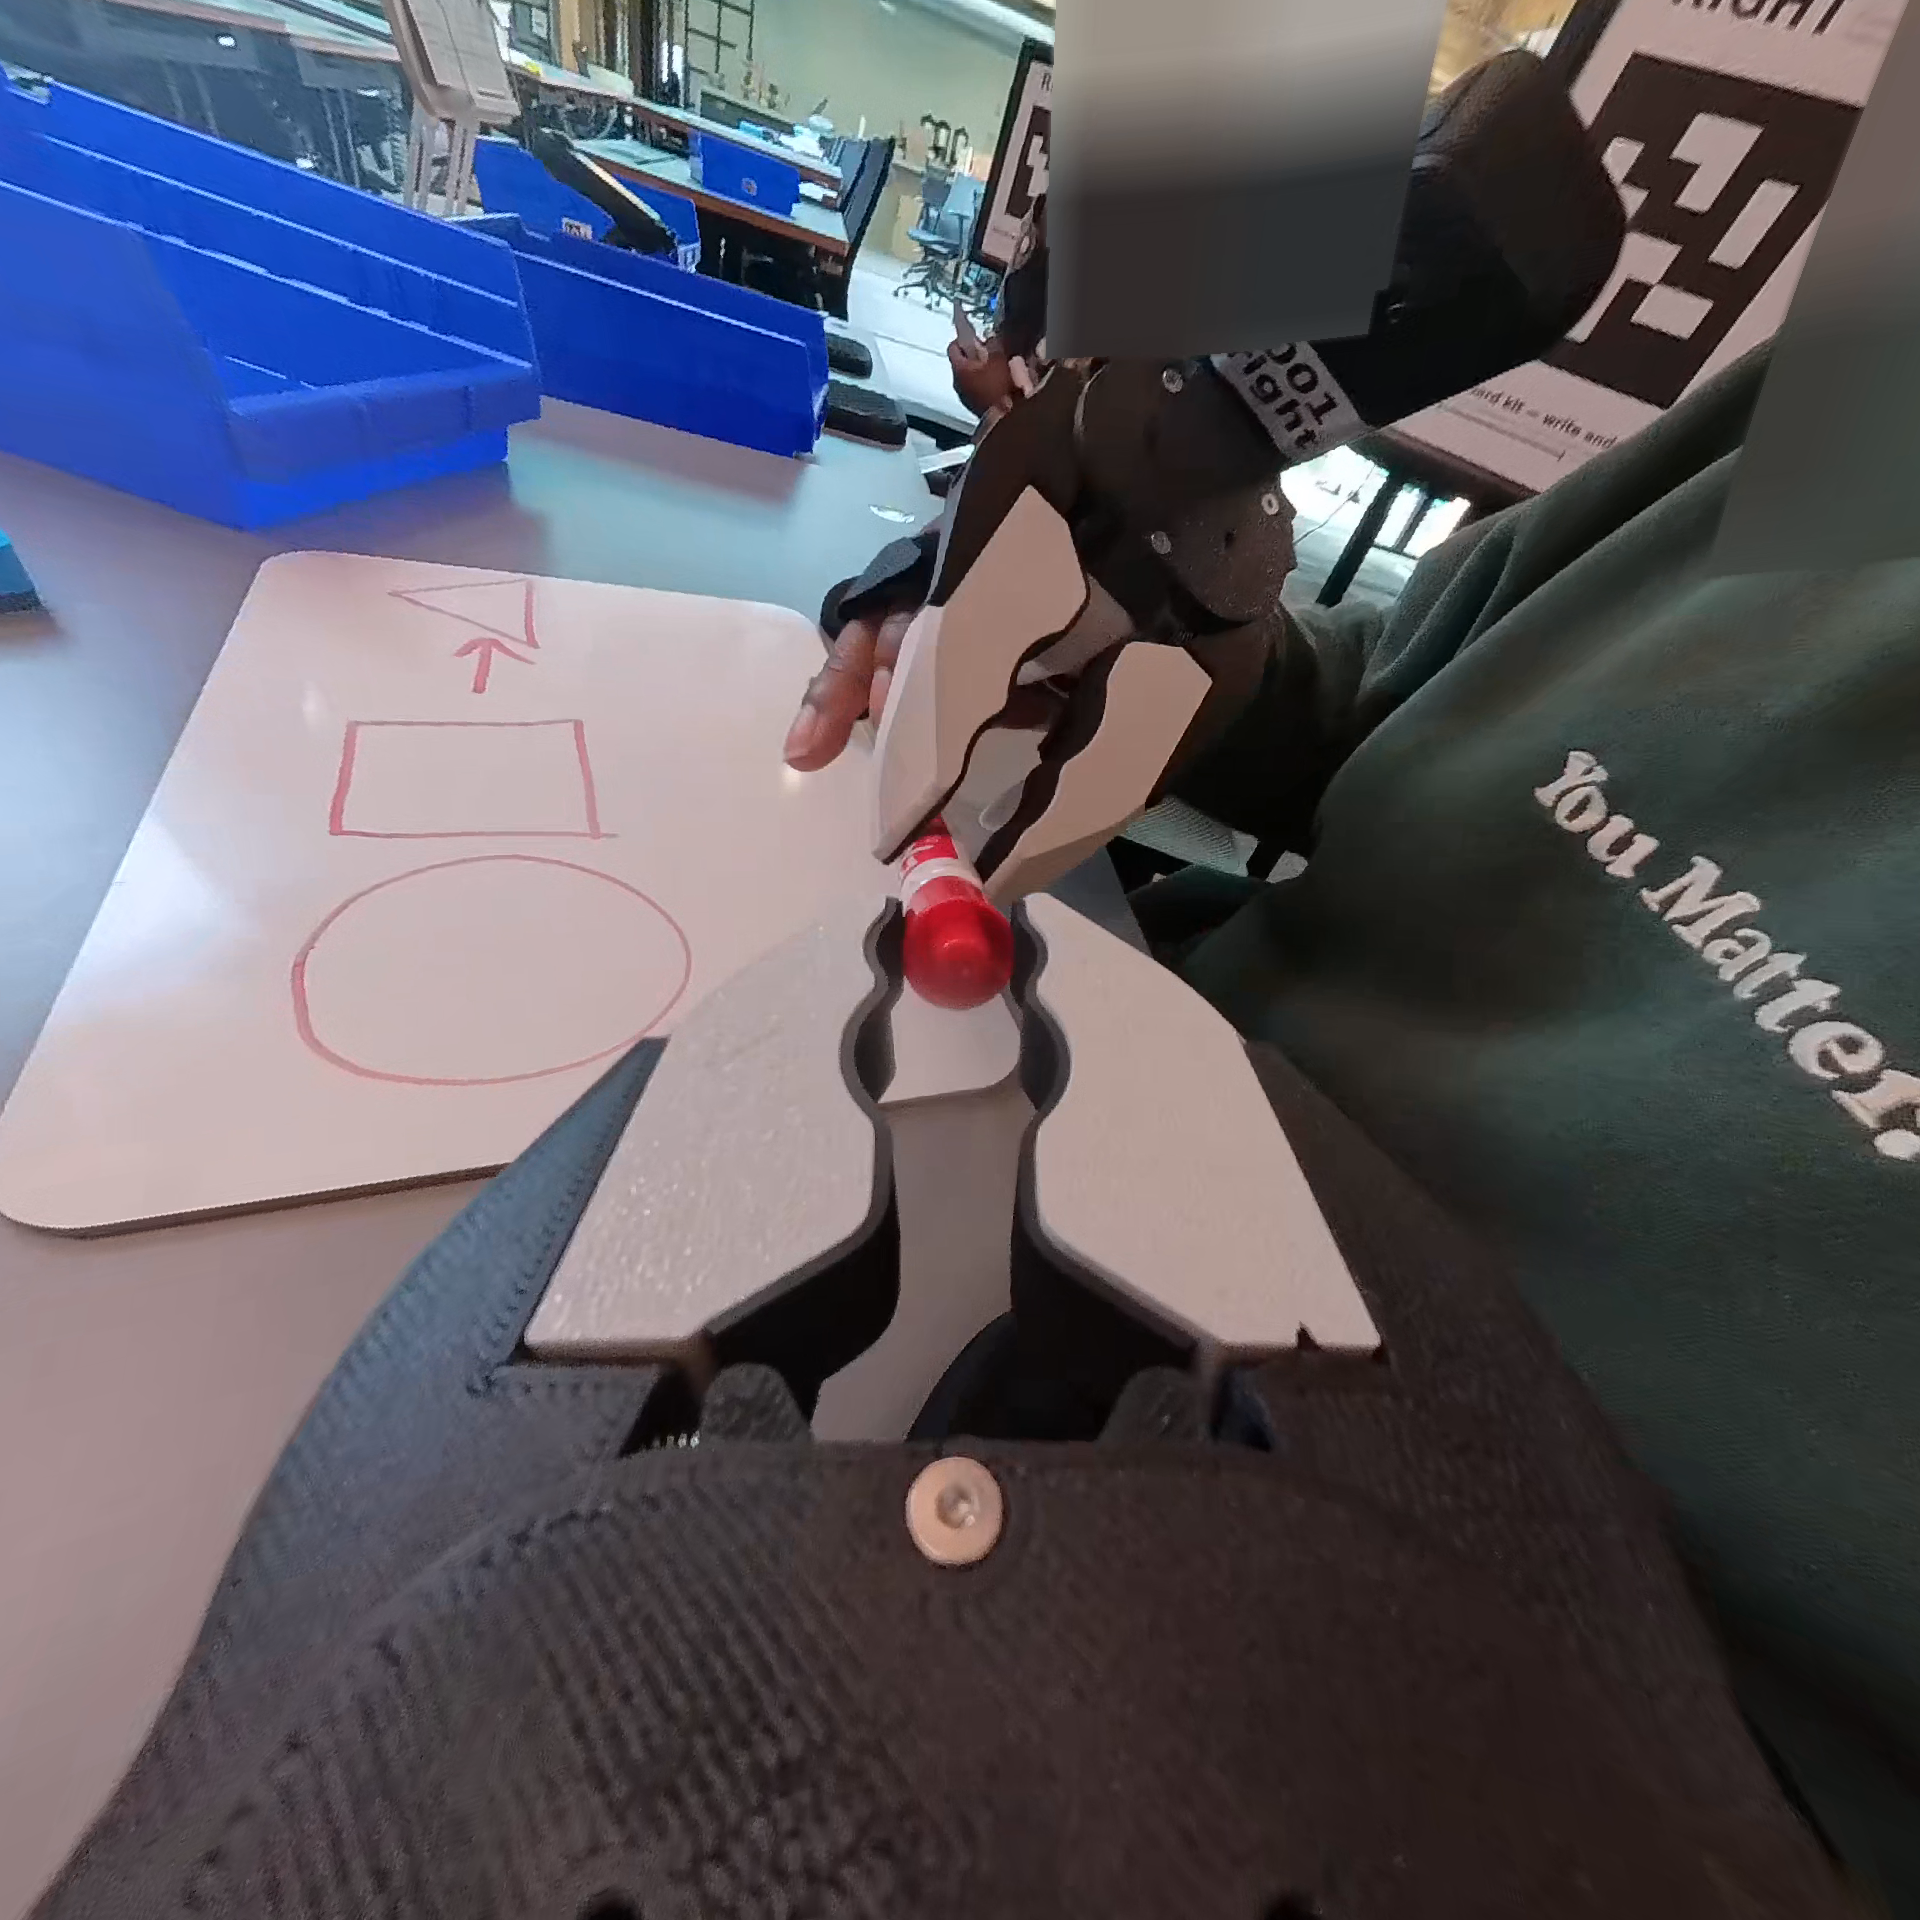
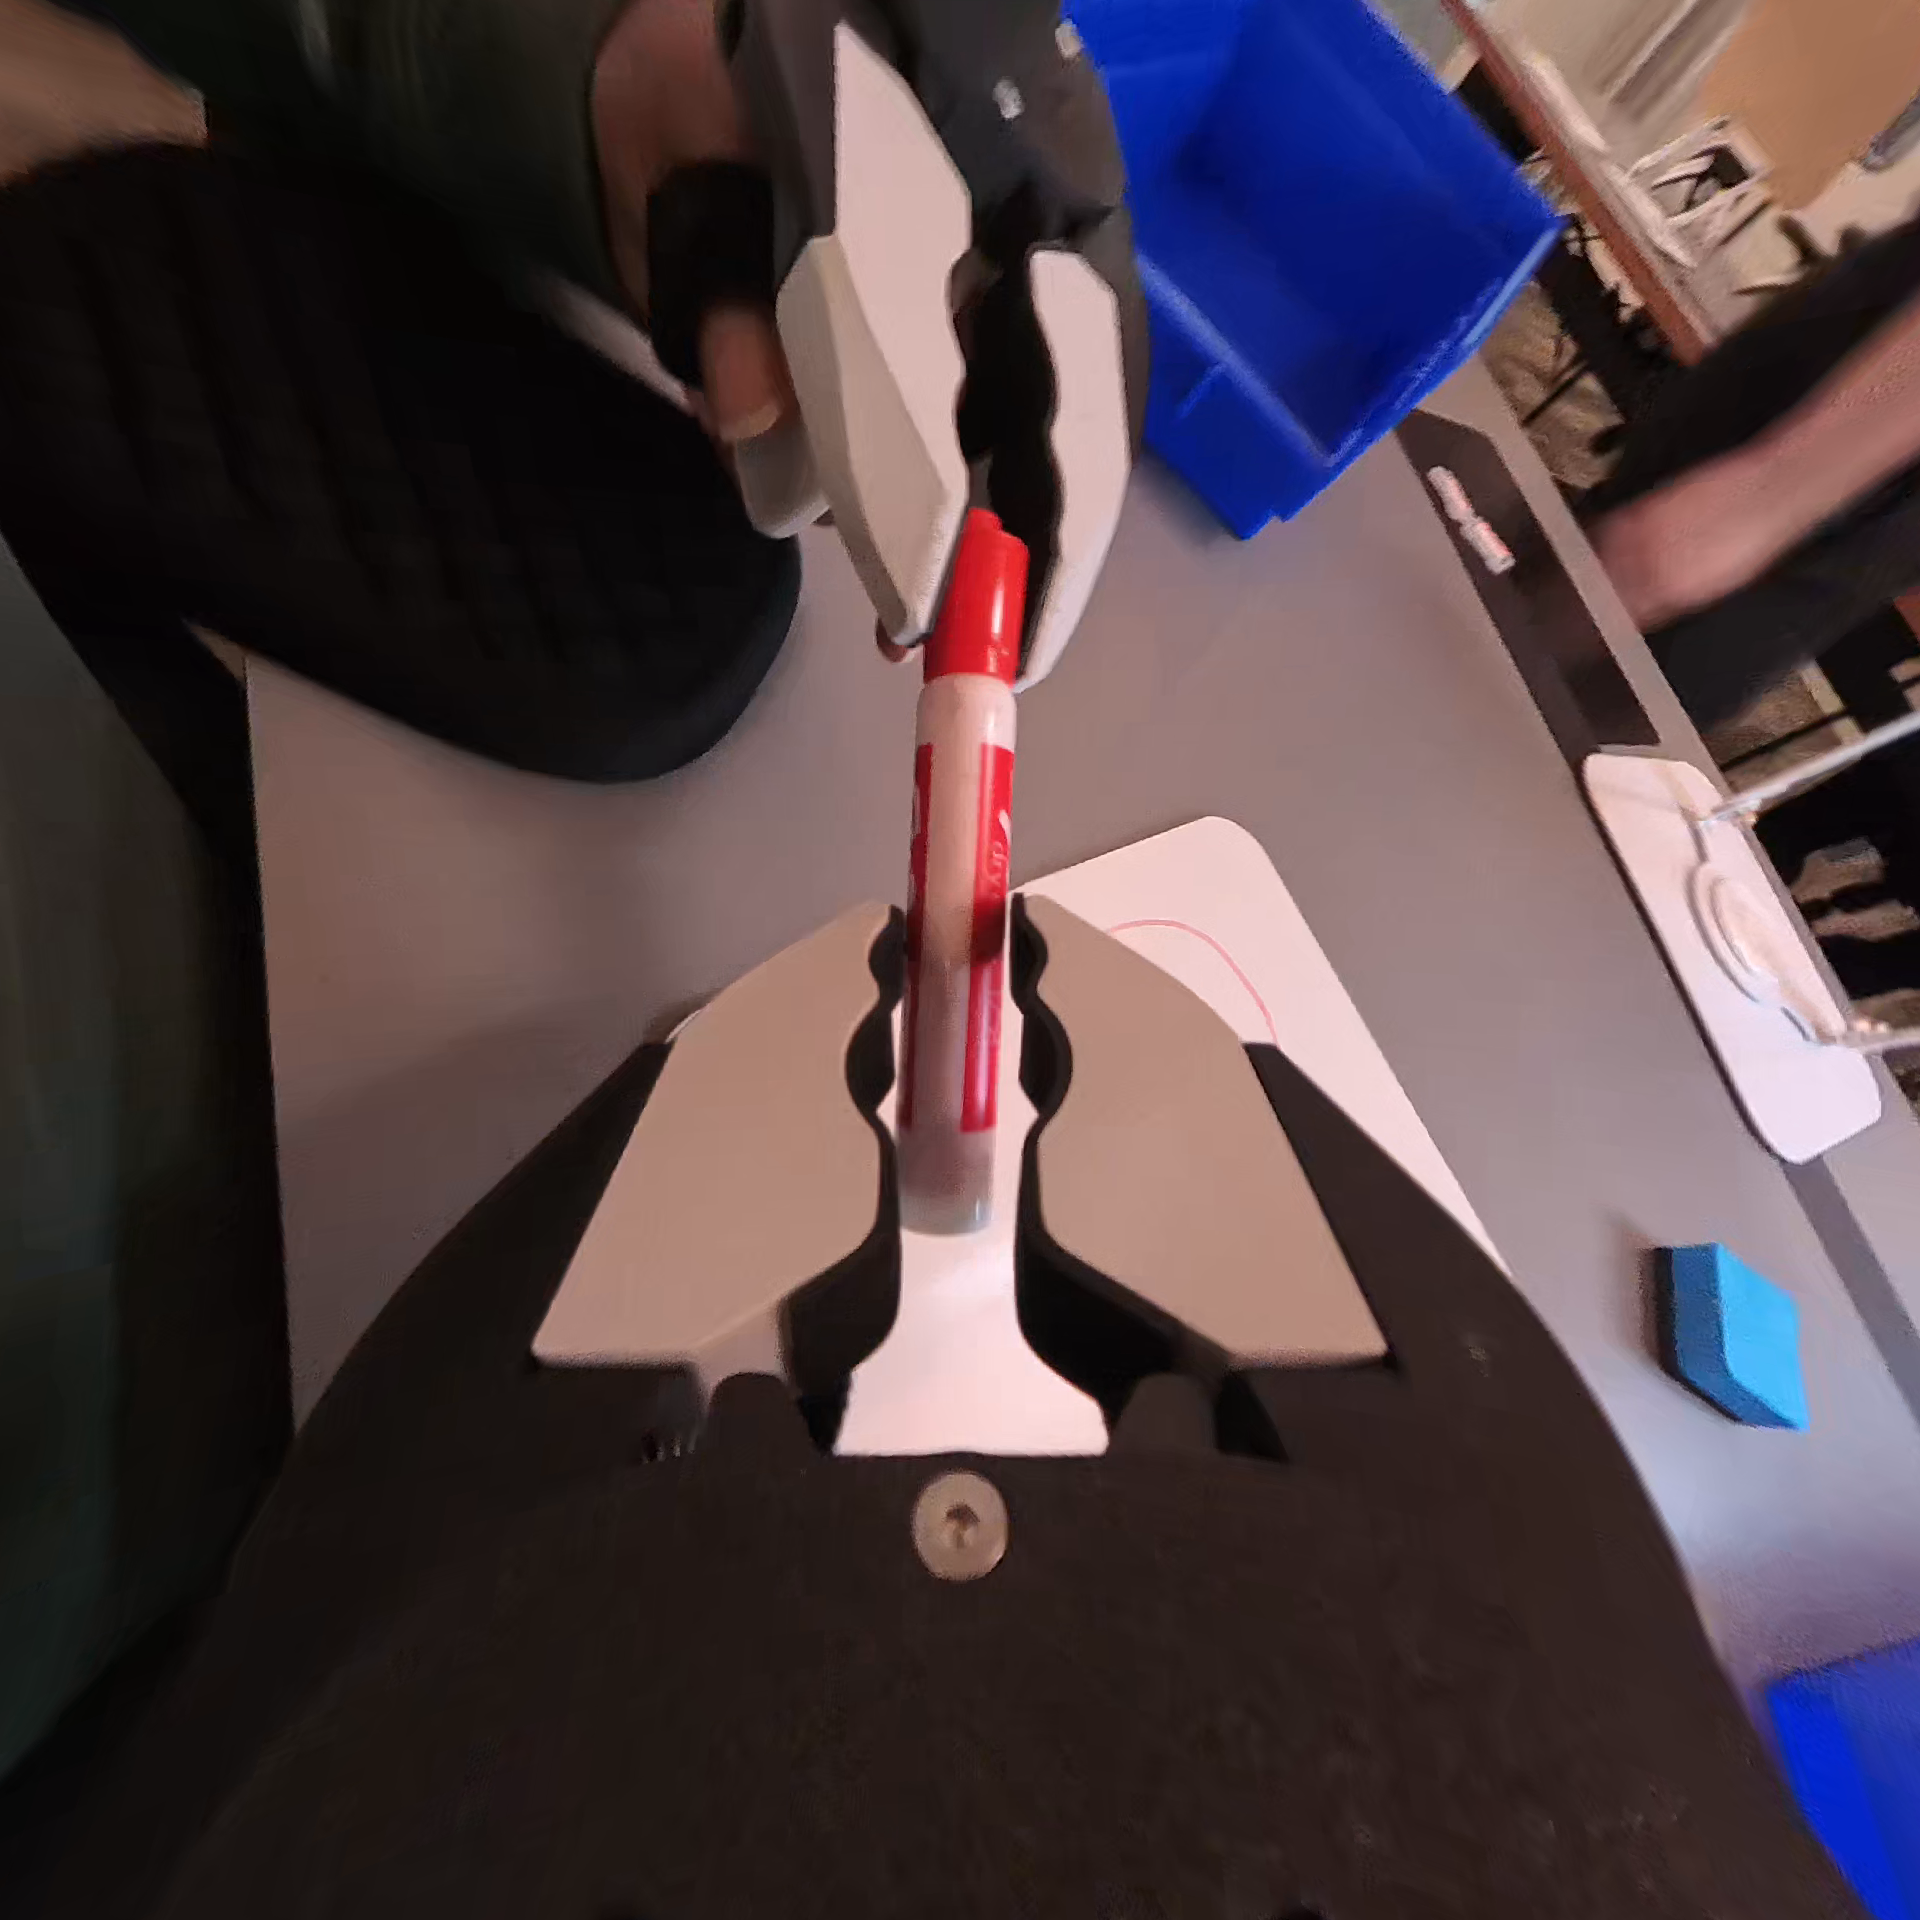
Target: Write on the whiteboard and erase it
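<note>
Left hand-held gripper (image 1: 951, 925) sits with its fingers narrowly parted around the red cap (image 1: 956, 951) of the marker (image 2: 961, 935); whether they pinch it I cannot tell. Right hand-held gripper (image 2: 956, 914) clamps the barrel above the whiteboard (image 1: 260, 1039), which lies flat on the tabletop (image 1: 156, 1403). Light, stiff and smooth, the marker is best held mid-barrel, the cap squarely. Blue bins (image 1: 312, 343) beyond show nothing inside; a blue eraser (image 2: 1730, 1335) waits nearby.

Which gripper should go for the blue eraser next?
Left, probably. The left gripper pinches only the red cap, so it can let go, while the right gripper carries the marker and must set it down first. The eraser lies free on the table.
</note>
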Tool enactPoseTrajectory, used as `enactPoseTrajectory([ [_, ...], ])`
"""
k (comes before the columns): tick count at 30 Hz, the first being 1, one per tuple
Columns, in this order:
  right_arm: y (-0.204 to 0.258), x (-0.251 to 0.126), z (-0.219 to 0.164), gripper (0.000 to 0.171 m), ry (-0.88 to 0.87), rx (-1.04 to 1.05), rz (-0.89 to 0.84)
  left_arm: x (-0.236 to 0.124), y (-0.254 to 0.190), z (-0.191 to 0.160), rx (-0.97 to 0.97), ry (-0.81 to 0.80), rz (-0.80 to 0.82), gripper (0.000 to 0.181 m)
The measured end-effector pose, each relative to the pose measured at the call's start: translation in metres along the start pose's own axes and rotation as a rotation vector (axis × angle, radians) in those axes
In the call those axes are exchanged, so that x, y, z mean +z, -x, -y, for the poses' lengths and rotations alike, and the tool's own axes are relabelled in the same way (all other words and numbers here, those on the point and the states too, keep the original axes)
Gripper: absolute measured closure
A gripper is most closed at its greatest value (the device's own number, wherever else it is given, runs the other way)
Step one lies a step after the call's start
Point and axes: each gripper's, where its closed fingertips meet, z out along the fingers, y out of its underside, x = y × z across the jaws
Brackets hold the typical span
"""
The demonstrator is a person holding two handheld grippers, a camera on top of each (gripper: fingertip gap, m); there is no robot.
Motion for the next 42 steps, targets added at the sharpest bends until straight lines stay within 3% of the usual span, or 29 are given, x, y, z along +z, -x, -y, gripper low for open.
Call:
enactPoseTrajectory([
  [7, 0.001, 0.007, -0.008, 0.153, 0.112, -0.082, 0.048, 0.001, 0.003, -0.005, 0.025, 0.024, 0.029, 0.161],
  [10, -0.003, 0.004, -0.006, 0.153, 0.086, -0.069, 0.037, 0.001, 0.002, 0.001, 0.034, -0.013, 0.037, 0.160],
  [12, -0.007, 0.000, -0.004, 0.153, 0.061, -0.028, 0.041, -0.001, 0.006, 0.005, 0.028, -0.040, 0.059, 0.148],
  [16, -0.032, -0.017, -0.004, 0.153, -0.015, 0.107, 0.025, -0.008, 0.018, 0.009, -0.001, -0.084, 0.093, 0.147],
  [22, -0.170, -0.109, -0.041, 0.153, -0.042, 0.380, -0.309, -0.018, 0.043, 0.005, 0.041, -0.069, 0.244, 0.170],
  [26, -0.286, -0.180, -0.119, 0.153, 0.123, 0.576, -0.583, -0.025, 0.056, 0.005, 0.095, -0.064, 0.328, 0.181],
  [28, -0.330, -0.194, -0.164, 0.153, 0.209, 0.692, -0.644, -0.026, 0.062, 0.002, 0.087, -0.051, 0.352, 0.181],
  [32, -0.360, -0.166, -0.243, 0.153, 0.382, 0.892, -0.544, -0.029, 0.070, 0.001, 0.097, -0.049, 0.394, 0.181],
  [36, -0.361, -0.136, -0.308, 0.153, 0.627, 0.934, -0.498, -0.033, 0.075, 0.000, 0.109, -0.049, 0.418, 0.180],
  [39, -0.357, -0.113, -0.320, 0.152, 0.631, 0.979, -0.413, -0.034, 0.076, -0.002, 0.095, -0.054, 0.405, 0.177],
  [42, -0.346, -0.091, -0.301, 0.153, 0.571, 0.982, -0.266, -0.033, 0.077, -0.006, 0.075, -0.050, 0.385, 0.176],
])
